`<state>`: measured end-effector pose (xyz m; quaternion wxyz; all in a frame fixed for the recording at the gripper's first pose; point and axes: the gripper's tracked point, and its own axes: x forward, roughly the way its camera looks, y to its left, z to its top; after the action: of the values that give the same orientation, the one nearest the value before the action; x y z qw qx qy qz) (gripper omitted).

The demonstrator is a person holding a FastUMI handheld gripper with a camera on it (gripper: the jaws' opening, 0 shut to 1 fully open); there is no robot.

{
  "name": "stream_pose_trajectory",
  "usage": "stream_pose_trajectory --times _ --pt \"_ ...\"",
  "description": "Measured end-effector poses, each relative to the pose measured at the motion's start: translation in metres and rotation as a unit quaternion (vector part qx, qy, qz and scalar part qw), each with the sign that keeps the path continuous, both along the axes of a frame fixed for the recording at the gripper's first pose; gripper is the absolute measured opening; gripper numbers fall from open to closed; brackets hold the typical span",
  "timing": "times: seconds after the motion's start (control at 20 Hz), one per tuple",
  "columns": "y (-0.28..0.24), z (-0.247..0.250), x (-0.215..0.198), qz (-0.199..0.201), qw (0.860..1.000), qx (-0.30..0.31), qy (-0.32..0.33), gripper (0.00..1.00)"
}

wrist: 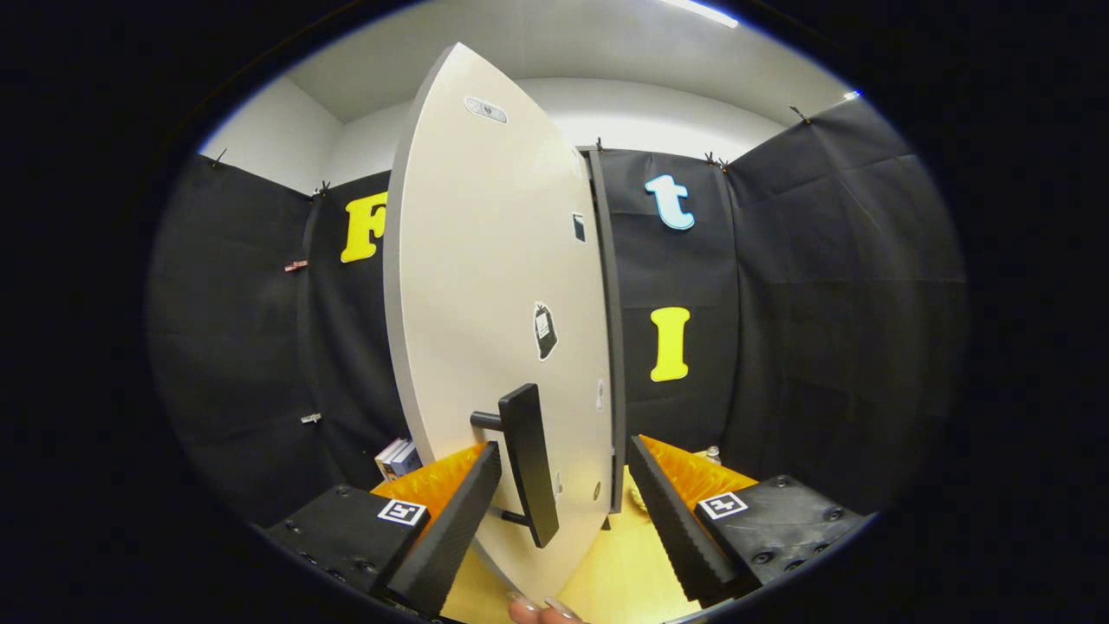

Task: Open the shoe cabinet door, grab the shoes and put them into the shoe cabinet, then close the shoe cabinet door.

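The pale grey, flat-panelled shoe cabinet door [485,286] stands swung out edge-on, rising between and beyond the gripper [563,511] fingers. Its dark bar handle [528,464] sits between the fingers, just beside the left one; whether they touch is unclear. The jaws stand wide apart, clamped on nothing. A fingertip [541,611] shows at the door's lower edge, above the yellow wooden floor [624,572]. Small books [397,458] stand left of the door.

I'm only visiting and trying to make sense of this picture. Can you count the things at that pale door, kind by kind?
Cabinet door: 1
Black handle on the door: 1
Dark stickers on the door: 2
Tool, fingers open with the handle between them: 1
Total: 5
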<state>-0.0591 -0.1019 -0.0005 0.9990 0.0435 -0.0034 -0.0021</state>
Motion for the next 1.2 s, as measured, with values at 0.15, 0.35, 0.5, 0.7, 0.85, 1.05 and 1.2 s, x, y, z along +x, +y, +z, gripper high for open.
stream_pose_trajectory --times 0.15,0.35,0.5,0.7,0.85,1.05,1.2 --pt "0.036 0.0 0.019 -0.008 1.0 -0.004 -0.008 0.98" --pt "0.084 -0.004 0.054 -0.003 1.0 -0.003 -0.013 0.98" --pt "0.118 -0.012 0.086 0.011 1.0 0.001 -0.003 0.98" --pt "0.156 -0.01 0.106 0.039 0.999 -0.009 -0.006 1.0" --pt "0.167 0.0 0.106 0.047 0.998 -0.023 -0.019 1.0" --pt "0.164 0.004 0.097 0.044 0.998 -0.036 -0.021 0.99" --pt "0.158 0.003 0.093 0.037 0.998 -0.049 -0.019 0.99"
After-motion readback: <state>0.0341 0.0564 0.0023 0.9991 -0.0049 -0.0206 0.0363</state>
